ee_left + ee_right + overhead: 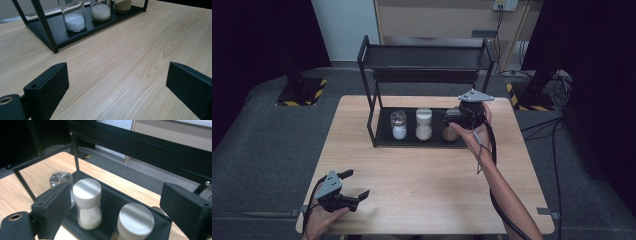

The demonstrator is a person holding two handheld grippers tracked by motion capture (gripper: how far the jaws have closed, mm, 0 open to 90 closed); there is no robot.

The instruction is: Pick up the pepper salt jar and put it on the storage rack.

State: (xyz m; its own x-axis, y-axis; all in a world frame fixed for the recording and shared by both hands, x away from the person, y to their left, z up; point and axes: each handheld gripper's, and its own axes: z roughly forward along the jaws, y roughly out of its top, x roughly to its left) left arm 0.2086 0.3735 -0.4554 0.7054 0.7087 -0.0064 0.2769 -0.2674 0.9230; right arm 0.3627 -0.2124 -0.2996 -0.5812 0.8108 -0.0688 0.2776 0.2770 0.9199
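Three jars stand in a row on the lower shelf (pixel 384 137) of a black two-tier rack (pixel 371 107) at the back of the table. From the left they are a clear-lidded jar of white powder (pixel 398 125), a white-lidded jar of pale grains (pixel 423 124) and a jar of brown contents (pixel 450 134). My right gripper (pixel 450 119) hovers open just above the brown jar, hiding its lid. In the right gripper view its jaws stand wide over that jar's round lid (pixel 135 220), apart from it. My left gripper (pixel 356 183) rests open at the front left, nothing between its jaws.
The rack's upper shelf (pixel 427 56) is bare and overhangs the jars. In the left gripper view, bare wood (pixel 130 50) lies between the left gripper (pixel 117 80) and the rack's corner post (pixel 47 30). Cables trail from both hands.
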